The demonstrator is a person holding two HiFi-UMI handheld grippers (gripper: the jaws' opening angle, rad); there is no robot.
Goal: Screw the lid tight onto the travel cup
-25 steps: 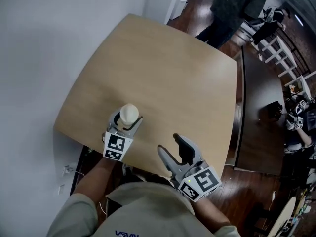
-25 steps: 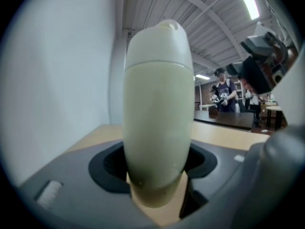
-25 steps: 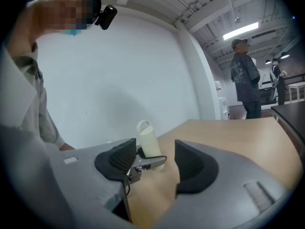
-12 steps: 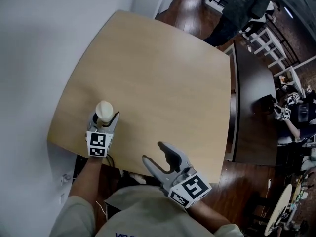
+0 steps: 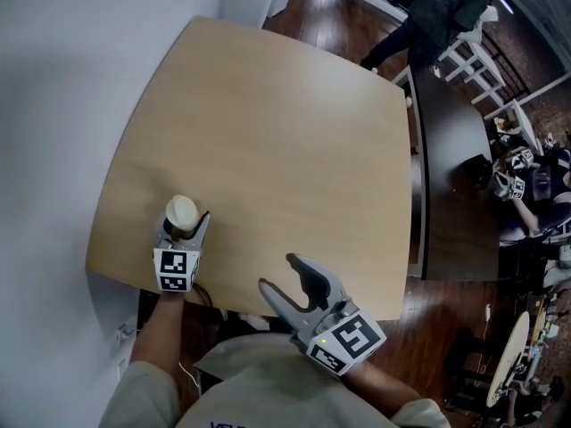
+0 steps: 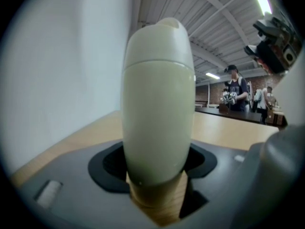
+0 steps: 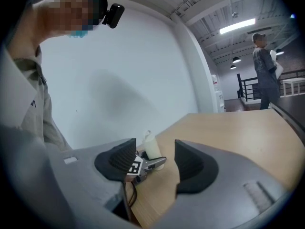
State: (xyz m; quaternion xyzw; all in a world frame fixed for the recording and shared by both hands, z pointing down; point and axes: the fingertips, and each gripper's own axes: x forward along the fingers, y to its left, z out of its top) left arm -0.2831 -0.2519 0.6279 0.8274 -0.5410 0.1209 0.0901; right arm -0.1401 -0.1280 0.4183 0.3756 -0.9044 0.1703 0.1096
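Table (image 5: 285,132), travel cup (image 5: 181,210) upright, lid (image 6: 159,39) uppermost

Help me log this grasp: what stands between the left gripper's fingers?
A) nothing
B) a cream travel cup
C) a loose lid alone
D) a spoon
B: the cream travel cup stands upright between the fingers of the left gripper.

Lower centre, left gripper view: the foot of the travel cup (image 6: 157,104) vanishes behind the left gripper (image 6: 156,168). Upper right, head view: a bystander (image 5: 435,12), cropped at the top edge.
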